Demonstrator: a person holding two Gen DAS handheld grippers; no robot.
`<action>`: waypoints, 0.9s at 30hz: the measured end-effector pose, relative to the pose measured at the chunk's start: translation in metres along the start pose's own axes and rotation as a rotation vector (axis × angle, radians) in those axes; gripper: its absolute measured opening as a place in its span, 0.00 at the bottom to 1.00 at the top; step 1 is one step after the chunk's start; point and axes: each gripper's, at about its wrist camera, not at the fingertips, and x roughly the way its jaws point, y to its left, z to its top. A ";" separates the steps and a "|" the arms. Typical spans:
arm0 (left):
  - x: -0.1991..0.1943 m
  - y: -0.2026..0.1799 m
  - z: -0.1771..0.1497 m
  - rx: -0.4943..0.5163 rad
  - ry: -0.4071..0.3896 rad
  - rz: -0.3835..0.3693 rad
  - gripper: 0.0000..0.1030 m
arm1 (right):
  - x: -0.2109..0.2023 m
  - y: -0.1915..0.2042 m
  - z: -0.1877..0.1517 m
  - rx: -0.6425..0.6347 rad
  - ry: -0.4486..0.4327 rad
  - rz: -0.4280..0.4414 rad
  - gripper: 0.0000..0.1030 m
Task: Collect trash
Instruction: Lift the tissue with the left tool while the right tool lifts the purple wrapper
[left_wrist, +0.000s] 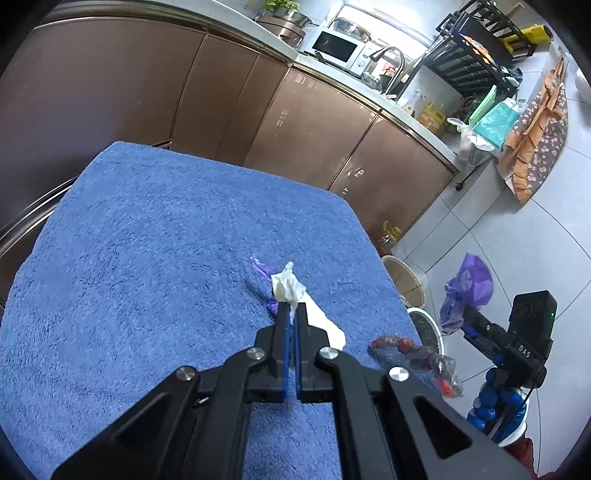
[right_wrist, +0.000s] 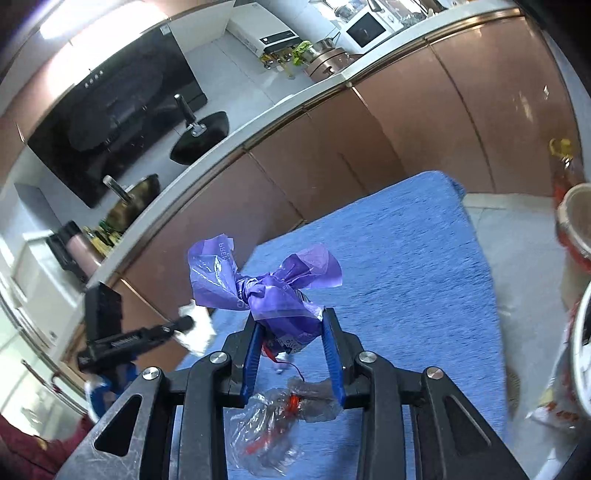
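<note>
Two handheld grippers work over a blue terry towel (left_wrist: 147, 258) spread on a raised surface in a kitchen with brown cabinet doors (left_wrist: 314, 122).

The left gripper (left_wrist: 292, 312) has its blue-padded fingers pressed almost together on a crumpled white tissue (left_wrist: 290, 286), which sticks out past the fingertips and trails down to the right. Just beyond the tissue, a small scrap of purple plastic (left_wrist: 263, 266) lies on the towel. To the right, near the towel's edge, lies a crumpled clear plastic wrapper with red print (left_wrist: 424, 360).

The right gripper (right_wrist: 291, 325) has its fingers spread partway and closed around a knotted purple plastic bag (right_wrist: 273, 291), the knot and loose ends standing up above the fingertips. It is held over the towel's near edge, with the clear wrapper below and close to the camera. In the left wrist view the bag hangs beside the towel, over the grey tiled floor (left_wrist: 517, 258).

A white microwave (left_wrist: 338, 50) sits on the counter
</note>
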 end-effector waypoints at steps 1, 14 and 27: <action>0.000 0.002 -0.001 -0.001 0.002 -0.002 0.01 | 0.000 0.000 0.000 0.006 0.002 0.010 0.30; 0.006 -0.004 -0.002 0.001 0.015 -0.012 0.01 | -0.005 -0.005 -0.004 0.042 -0.003 0.059 0.31; 0.006 0.002 -0.005 -0.008 0.017 -0.014 0.01 | 0.021 -0.032 -0.026 0.065 0.124 -0.146 0.31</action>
